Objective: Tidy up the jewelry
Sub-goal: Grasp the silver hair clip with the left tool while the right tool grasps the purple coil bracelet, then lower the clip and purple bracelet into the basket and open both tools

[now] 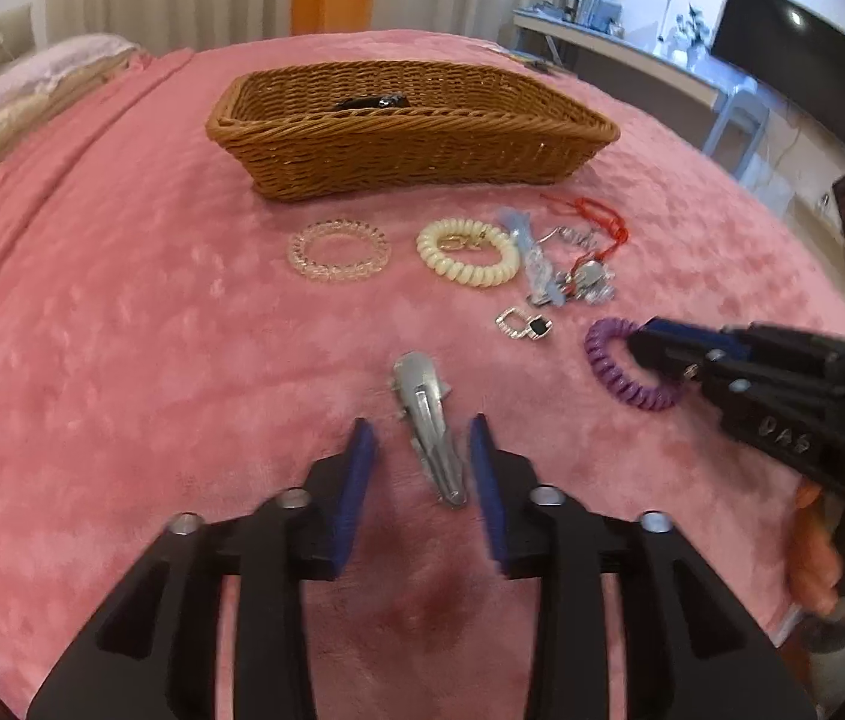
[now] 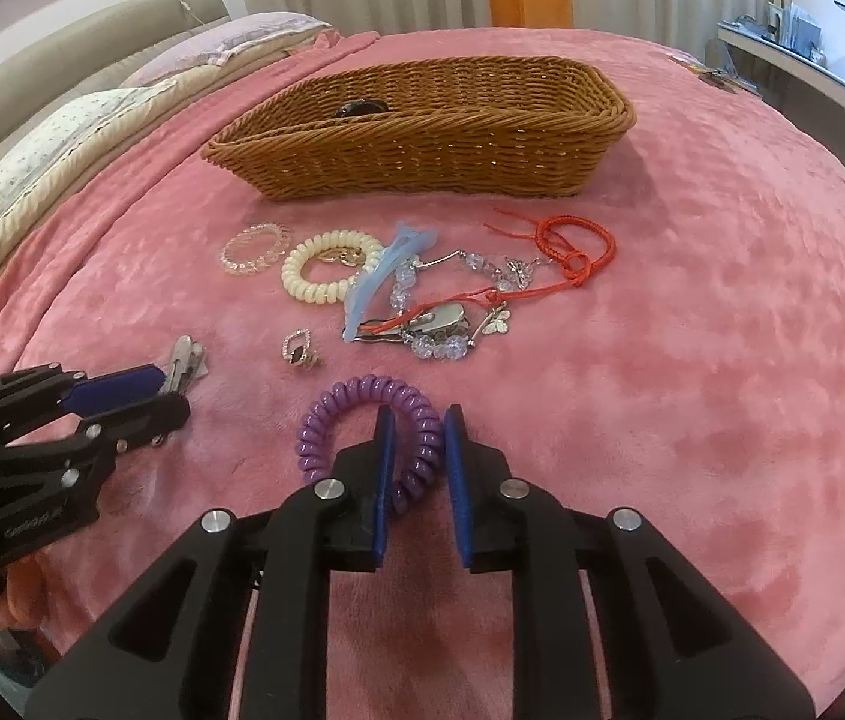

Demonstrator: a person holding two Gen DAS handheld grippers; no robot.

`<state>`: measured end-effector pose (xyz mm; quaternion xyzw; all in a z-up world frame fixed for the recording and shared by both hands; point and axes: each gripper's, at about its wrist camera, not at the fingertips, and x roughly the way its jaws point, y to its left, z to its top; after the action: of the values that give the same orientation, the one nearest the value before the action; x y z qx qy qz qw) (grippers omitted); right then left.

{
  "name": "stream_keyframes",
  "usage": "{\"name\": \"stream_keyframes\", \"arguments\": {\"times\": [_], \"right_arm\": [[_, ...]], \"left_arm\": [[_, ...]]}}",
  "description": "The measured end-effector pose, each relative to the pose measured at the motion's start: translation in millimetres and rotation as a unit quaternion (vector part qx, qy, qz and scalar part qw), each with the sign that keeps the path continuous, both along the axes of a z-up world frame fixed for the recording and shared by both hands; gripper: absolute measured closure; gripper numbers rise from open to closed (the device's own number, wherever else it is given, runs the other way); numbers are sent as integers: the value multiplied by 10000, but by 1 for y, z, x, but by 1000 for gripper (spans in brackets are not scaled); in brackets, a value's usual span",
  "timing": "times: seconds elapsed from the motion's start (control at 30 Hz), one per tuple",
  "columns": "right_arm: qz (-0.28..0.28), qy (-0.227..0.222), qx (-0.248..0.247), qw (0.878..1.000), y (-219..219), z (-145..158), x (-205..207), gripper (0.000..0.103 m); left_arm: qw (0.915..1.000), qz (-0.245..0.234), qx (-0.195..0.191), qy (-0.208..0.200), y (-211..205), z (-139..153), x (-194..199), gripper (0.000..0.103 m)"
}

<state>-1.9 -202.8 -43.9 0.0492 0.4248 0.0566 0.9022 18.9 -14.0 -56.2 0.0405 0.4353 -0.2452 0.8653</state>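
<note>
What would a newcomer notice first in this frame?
The brown wicker basket at the far side of the pink blanket. Nearer, the right gripper straddles a purple coil hair tie, and the left gripper brackets a silver hair clip.

My left tool (image 1: 422, 438) is matt black plastic with silvery metal pins, its blue pads (image 1: 362, 468) looking rubbery and dull; my right tool (image 2: 419, 438) is built the same. Between my left tool's pads lies a hair clip (image 1: 428, 420) of smooth, brushed grey metal. Across my right tool's left pad curls a glossy purple plastic spiral hair tie (image 2: 362, 420). Ahead of both tools, the basket (image 1: 410, 150) is rough brown woven wicker. Under everything, the bed's pink blanket (image 1: 122, 330) is soft, plushy cloth with a faint sheen.
</note>
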Motion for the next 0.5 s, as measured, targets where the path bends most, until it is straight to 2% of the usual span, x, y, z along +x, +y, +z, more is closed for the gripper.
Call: {"name": "stream_keyframes", "arguments": {"times": [0.03,0.07,0.1,0.13,0.17,0.2,0.27,0.3,0.5], "right_arm": [[-19,17,-7,10000,0,-1,2,84],[-27,31,-24,10000,1,-1,4,82],[-33,35,-55,10000,2,-2,6,81],[-38,34,-109,9999,4,-2,7,81],[-39,21,-152,9999,5,-3,7,81],[-41,-8,-208,9998,7,-2,7,82],[-38,-84,-297,9995,10,-1,5,91],[-26,-149,-322,9994,11,0,2,93],[-6,-586,-254,9980,10,19,-13,94]], "left_arm": [[10000,28,-87,22,-2,-1,1,57],[10000,70,-55,-10,-5,-1,1,57],[9997,119,148,-130,-12,-2,-1,58],[9992,148,310,-222,-16,-3,-3,67],[9986,167,423,-286,-18,-3,-4,81],[9980,189,508,-338,-20,-3,-5,86],[9978,216,495,-390,-19,-1,-7,89],[9977,221,477,-418,-18,0,-7,89],[9962,240,160,-827,-11,21,-19,89]]}}
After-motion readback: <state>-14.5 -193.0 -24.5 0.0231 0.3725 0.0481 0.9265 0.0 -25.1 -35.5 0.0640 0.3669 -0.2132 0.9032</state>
